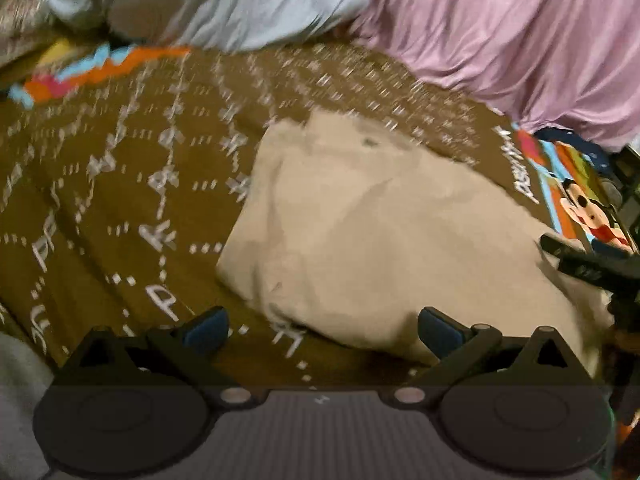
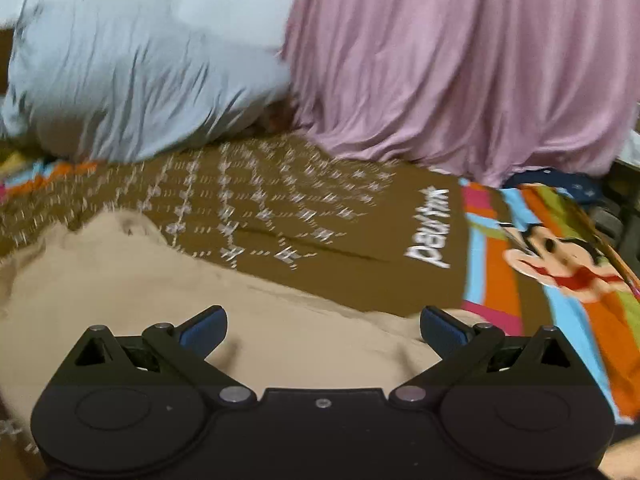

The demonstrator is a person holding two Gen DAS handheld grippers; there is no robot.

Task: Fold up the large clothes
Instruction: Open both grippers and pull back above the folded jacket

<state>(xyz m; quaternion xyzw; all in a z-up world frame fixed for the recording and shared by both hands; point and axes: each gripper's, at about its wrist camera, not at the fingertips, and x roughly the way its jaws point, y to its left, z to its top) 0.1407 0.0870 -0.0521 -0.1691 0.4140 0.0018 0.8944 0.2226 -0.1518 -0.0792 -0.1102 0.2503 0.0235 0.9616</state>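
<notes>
A beige garment (image 1: 372,232) lies folded into a rough rectangle on a brown patterned bedspread (image 1: 120,184). My left gripper (image 1: 323,330) hovers over its near edge, jaws wide open with nothing between the blue pads. The other gripper's dark fingers (image 1: 580,260) show at the right edge of that view. In the right wrist view the beige garment (image 2: 140,280) fills the lower left. My right gripper (image 2: 323,330) stands open above the cloth, nothing pinched between its pads.
A pale blue pillow (image 2: 128,80) and a pink draped cloth (image 2: 460,64) lie at the far side of the bed. The bedspread's colourful cartoon border (image 2: 560,272) runs along the right. Dark objects (image 1: 624,184) sit beyond the bed's right edge.
</notes>
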